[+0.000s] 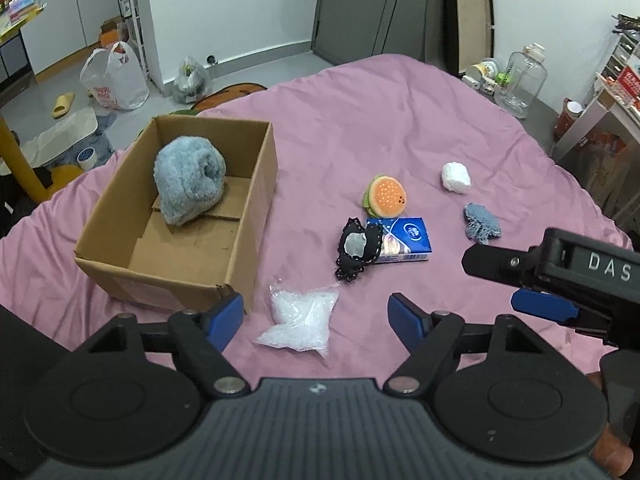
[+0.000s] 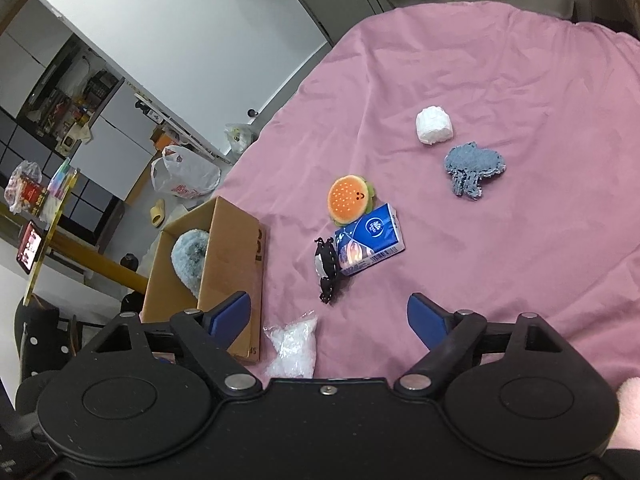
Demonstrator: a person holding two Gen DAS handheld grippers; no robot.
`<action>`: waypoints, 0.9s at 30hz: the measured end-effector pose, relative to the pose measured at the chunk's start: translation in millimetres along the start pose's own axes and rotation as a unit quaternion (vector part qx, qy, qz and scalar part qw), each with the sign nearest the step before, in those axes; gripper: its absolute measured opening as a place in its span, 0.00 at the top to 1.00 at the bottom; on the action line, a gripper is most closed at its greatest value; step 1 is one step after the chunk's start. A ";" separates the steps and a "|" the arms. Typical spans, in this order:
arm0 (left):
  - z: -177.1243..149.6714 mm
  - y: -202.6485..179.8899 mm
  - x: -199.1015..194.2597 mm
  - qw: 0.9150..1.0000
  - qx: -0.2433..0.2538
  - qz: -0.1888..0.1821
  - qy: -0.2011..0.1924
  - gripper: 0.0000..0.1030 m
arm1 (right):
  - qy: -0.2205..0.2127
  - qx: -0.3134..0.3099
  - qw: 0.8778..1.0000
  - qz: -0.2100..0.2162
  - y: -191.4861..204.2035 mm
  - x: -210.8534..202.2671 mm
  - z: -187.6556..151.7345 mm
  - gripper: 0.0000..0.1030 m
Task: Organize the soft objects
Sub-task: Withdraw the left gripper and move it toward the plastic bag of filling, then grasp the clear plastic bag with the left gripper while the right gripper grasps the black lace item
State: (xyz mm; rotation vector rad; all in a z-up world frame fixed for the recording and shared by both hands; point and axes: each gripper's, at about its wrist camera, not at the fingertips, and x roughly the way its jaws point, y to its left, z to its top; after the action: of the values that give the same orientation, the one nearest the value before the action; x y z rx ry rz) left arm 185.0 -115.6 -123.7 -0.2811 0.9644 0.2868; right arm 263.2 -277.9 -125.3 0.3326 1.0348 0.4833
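1. Pink cloth (image 1: 360,128) — covers the surface; creased, carries every item below.
2. Cardboard box (image 1: 248,216) — open-topped, at the left side of the cloth. Stiff walls; judged the collecting place.
3. Grey-blue plush toy (image 1: 188,180) — already inside the box, leaning at its far end. Light, squashy.
4. Blue tissue pack (image 1: 404,240) — mid-cloth. Soft and light, with a slick wrapper; best pinched across its short sides.
5. Clear bag of white pellets (image 1: 300,320) — lies near the box's near corner, between the left gripper's fingers in its own view. Limp, slippery film; take hold at the bunched middle, not a loose corner.
6. Hamburger plush (image 1: 386,196) — touching the tissue pack's far edge. Springy; grip across the bun.
7. Black-trimmed fabric piece (image 1: 356,248) — overlaps the pack's left end. Floppy; will drape.
8. Grey knitted piece (image 1: 482,224) — right of the pack, apart. Flat, limp.
9. White wadded bundle (image 1: 456,176) — farthest right group, apart. Light, crushable.
10. Left gripper (image 1: 316,316) — jaws fairly wide, nothing pressed.
11. Right gripper (image 2: 330,316) — jaws fairly wide, empty, over bare cloth.
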 end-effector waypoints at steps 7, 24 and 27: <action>-0.4 -3.4 25.0 1.000 -0.012 0.008 0.023 0.30 | 0.016 0.017 1.000 0.010 -9.0 18.8 5.4 0.25; -8.2 -13.6 93.8 0.996 -0.002 0.050 0.080 0.31 | 0.050 0.036 0.998 0.026 -25.6 51.7 13.0 0.29; -11.4 -10.9 104.8 0.994 -0.005 0.058 0.091 0.31 | 0.056 0.038 0.997 0.025 -27.8 56.7 12.8 0.29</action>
State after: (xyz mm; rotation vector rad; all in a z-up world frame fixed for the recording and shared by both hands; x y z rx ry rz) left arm 236.6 -117.9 -216.2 -0.2630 1.1614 0.3773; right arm 304.7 -271.9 -174.4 0.4033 1.1588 0.5132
